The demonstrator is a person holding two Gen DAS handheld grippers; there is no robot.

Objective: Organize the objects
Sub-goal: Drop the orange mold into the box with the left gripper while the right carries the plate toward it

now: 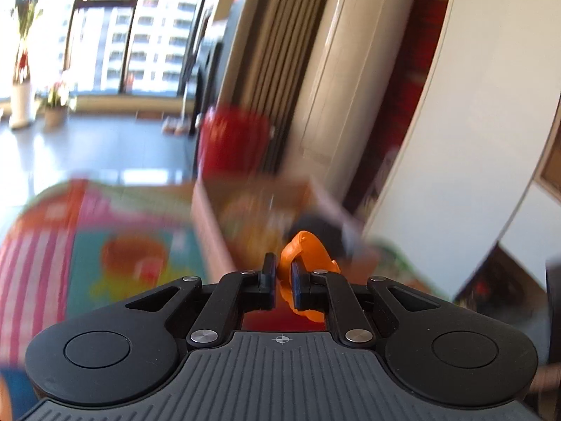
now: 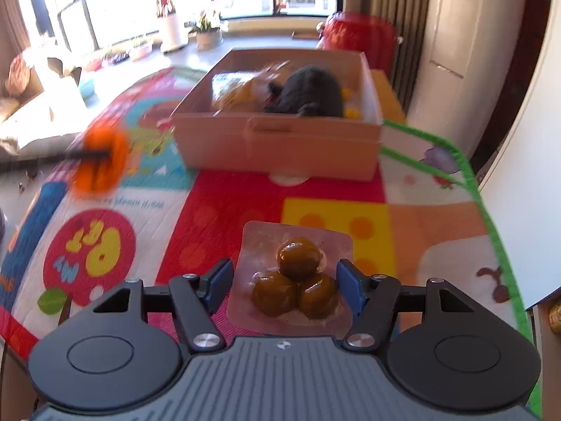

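Note:
My left gripper [image 1: 282,268] is shut on an orange plastic piece [image 1: 308,249], held in the air over the play mat. The same orange piece [image 2: 101,161] shows blurred at the left of the right wrist view, left of the box. My right gripper [image 2: 284,280] is shut on a clear packet of three brown balls [image 2: 298,277]; its blue pads [image 2: 221,280] press the packet's sides above the mat. Ahead stands an open cardboard box [image 2: 280,140] holding a dark plush toy [image 2: 312,93], a crinkly packet [image 2: 238,91] and small yellow bits. The box [image 1: 210,224] is blurred in the left wrist view.
A colourful play mat [image 2: 210,203] with a green edge covers the floor. A red drum-like container [image 2: 357,35] stands behind the box by a ribbed radiator [image 2: 392,17]. White wall panels [image 2: 526,175] rise on the right. Potted plants [image 2: 207,31] line the window; cushions [image 2: 31,112] lie far left.

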